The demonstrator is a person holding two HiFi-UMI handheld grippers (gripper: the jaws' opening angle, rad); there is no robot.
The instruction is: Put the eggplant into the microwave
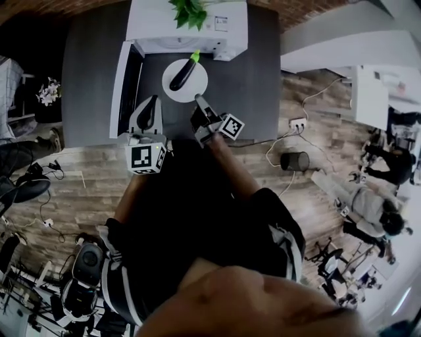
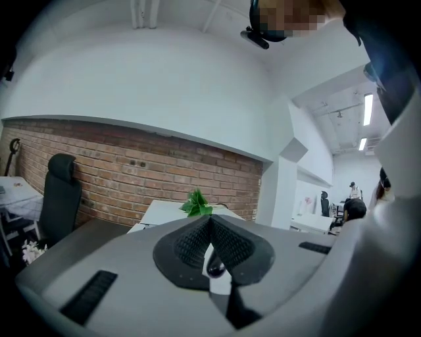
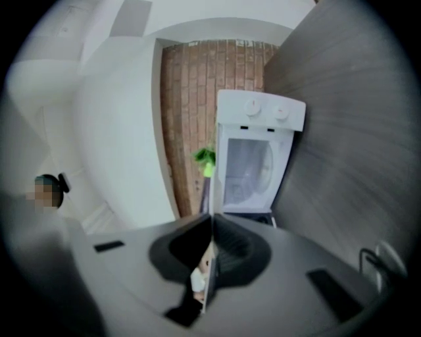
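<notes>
A dark purple eggplant with a green stem lies on a white plate in front of the white microwave. The microwave door hangs open to the left. My right gripper is shut and empty, its tips at the plate's near edge. My left gripper is shut and empty, beside the open door and left of the plate. In the left gripper view the jaws meet, and the eggplant's dark end shows below them. The right gripper view is rolled sideways and faces the microwave's open cavity.
The plate and microwave stand on a dark grey desk. A green plant sits on top of the microwave. On the wooden floor to the right lie cables with a socket and a black bin. People sit at the far right.
</notes>
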